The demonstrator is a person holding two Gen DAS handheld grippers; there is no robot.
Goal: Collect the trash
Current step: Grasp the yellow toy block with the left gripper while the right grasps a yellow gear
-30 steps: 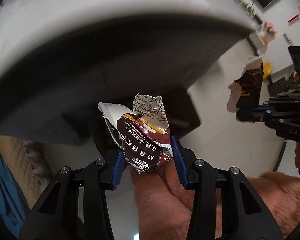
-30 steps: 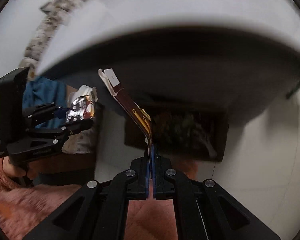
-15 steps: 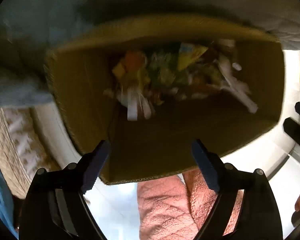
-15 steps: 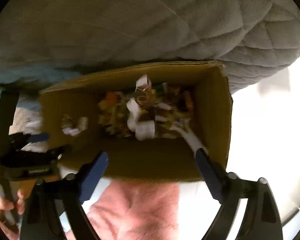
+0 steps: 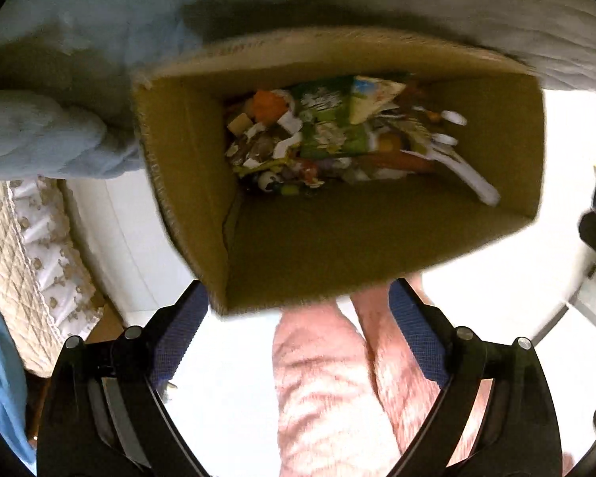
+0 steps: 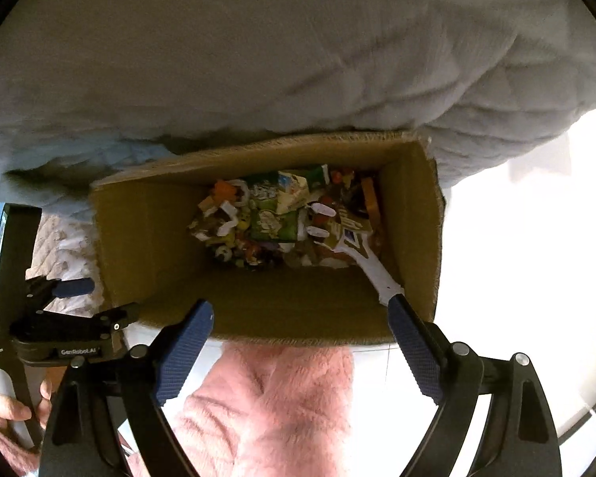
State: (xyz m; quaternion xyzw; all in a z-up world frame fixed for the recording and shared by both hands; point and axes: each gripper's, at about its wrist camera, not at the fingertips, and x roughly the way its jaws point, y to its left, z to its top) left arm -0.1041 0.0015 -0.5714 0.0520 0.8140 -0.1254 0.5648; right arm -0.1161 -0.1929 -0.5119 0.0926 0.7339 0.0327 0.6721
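Note:
A brown cardboard box (image 5: 186, 183) stands on the floor below me, also in the right wrist view (image 6: 139, 238). Its bottom holds a pile of mixed wrappers and scraps (image 5: 329, 143), seen too from the right wrist (image 6: 282, 222). A long white and brown wrapper (image 6: 371, 266) leans against the box's right inner wall. My left gripper (image 5: 298, 318) is open and empty above the box's near edge. My right gripper (image 6: 300, 318) is open and empty above the box. The left gripper also shows at the left of the right wrist view (image 6: 75, 302).
A grey quilted blanket (image 6: 298, 59) hangs over the far side of the box. A beige quilted cover (image 5: 24, 262) lies at left. The person's pink fuzzy trousers (image 6: 274, 409) are below the grippers. White floor (image 6: 516, 258) lies to the right.
Both grippers held wrappers a second ago, then swung over the box and opened. The wrappers now lie in the box. Since half a second ago the views have only shifted slightly.

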